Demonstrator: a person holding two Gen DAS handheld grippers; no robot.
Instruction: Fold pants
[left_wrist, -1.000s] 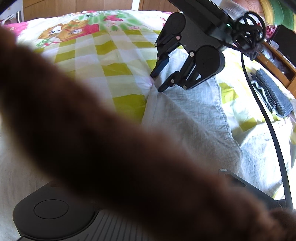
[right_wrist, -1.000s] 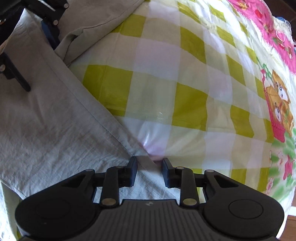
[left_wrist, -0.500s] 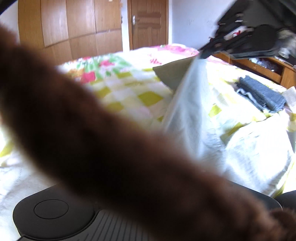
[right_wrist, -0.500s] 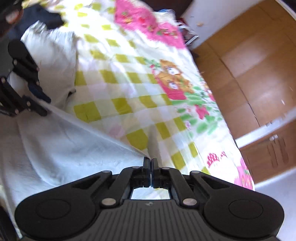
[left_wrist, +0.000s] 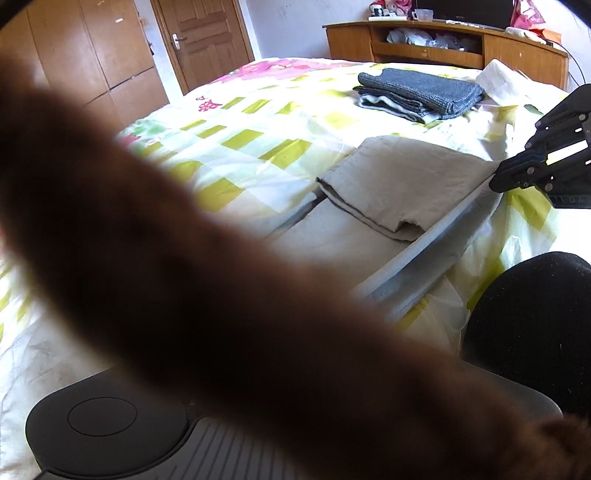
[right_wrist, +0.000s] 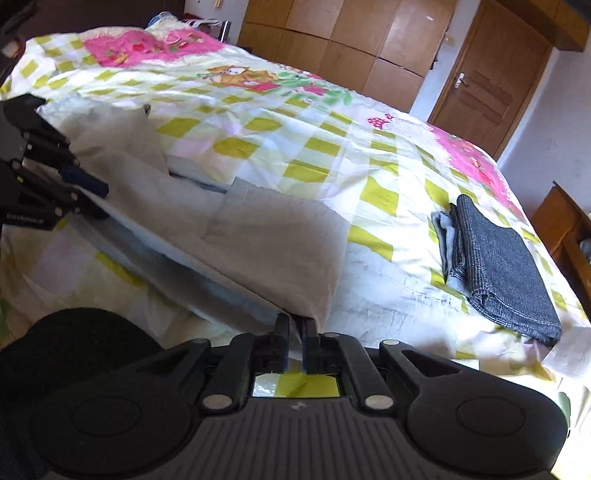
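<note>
Left wrist view: a blurred brown sleeve (left_wrist: 221, 295) covers most of the frame, and with it the left gripper's own jaws, so from here I cannot tell how they stand. Past the sleeve the pants (left_wrist: 399, 184), pale grey and lightly creased, lie on the checked bed (left_wrist: 240, 140). One fold already rests flat on top, and a taut edge runs from it up to the right gripper (left_wrist: 496, 181), whose jaws are clenched on that edge. A folded dark stack (left_wrist: 421, 94) sits beyond the pants, well apart from them.

Right wrist view: the right gripper (right_wrist: 295, 332) pinches the near corner of the pants (right_wrist: 266, 236), with cloth caught between the jaws. Across the pants the left gripper (right_wrist: 98, 194) meets the far end of the same raised edge; it appears clamped on the cloth, though the tips are partly hidden. The edge is stretched between the two and lifted off the bed (right_wrist: 332, 155), while the rest of the pants sags back onto it. The dark stack (right_wrist: 498, 266) lies to the right of the pants.

The step looks like carrying a held edge over for another fold. The next move calls for both grippers travelling together, keeping the edge taut, and laying it squarely on the flat part before letting go.
</note>
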